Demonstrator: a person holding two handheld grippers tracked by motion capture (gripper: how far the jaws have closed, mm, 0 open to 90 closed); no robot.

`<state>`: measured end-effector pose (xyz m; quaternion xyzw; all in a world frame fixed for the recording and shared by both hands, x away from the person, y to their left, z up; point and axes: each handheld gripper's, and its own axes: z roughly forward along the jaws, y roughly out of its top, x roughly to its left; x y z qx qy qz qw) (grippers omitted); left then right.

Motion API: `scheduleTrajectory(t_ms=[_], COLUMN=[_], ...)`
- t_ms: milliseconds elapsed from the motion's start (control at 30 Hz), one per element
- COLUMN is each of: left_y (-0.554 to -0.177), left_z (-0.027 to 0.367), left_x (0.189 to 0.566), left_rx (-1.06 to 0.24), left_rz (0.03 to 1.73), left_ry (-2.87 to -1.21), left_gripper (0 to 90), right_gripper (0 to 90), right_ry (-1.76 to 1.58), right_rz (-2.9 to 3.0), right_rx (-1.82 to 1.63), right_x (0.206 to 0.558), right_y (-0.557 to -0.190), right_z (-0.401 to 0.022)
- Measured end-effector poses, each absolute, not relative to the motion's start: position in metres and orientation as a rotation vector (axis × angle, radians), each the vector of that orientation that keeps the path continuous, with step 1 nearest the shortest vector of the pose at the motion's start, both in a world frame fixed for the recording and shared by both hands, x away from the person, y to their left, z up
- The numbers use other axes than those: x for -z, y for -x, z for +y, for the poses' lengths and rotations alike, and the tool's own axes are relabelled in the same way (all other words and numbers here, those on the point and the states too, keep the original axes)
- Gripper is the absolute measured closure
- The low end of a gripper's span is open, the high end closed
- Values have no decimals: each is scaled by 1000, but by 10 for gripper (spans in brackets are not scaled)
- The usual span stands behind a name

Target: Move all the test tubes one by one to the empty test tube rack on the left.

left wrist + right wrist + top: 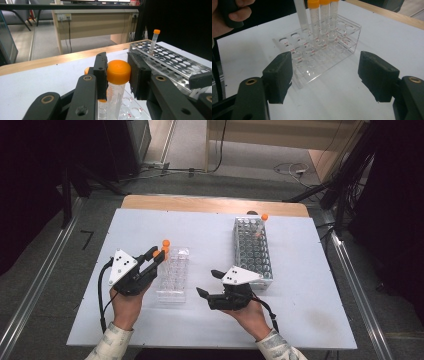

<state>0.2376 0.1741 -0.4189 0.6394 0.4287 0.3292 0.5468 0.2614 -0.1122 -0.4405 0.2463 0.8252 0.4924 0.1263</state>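
My left gripper (159,255) (118,72) is shut on the orange cap of a clear tube (115,97), at the far left corner of the clear plastic rack (173,275) (322,51). In the right gripper view that tube (301,15) leans, with its lower end at the rack's holes. Three orange-capped tubes (324,12) stand upright beside it. My right gripper (207,282) (327,75) is open with nothing between its jaws, just right of the clear rack and pointing at it.
A metal rack (252,252) (172,60) stands to the right with one orange-capped tube (263,220) (154,38) at its far end. The white tabletop (300,290) ends at a wooden strip at the back. A hand (229,12) grips the left gripper.
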Motion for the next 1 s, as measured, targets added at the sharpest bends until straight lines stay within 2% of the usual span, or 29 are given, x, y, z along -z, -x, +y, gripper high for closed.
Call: scheduleTrajectory(t_ms=[467,733,1000], left_y=[-245,-243,-244], left_z=[165,163,164], left_x=[444,444,445], left_rx=[-799,-841,-827], left_rz=[1060,1071,1076], left_ry=[-1592,-1594,-1590], left_gripper=[700,692,619], right_gripper=[266,267,268], right_ry=[-714,-715,-716], right_rz=[2403,2404,2405], right_rx=[-1431,-1433,-1436], right_x=[440,441,441], right_y=[-261,-261,-261], right_z=[-113,-113,-112])
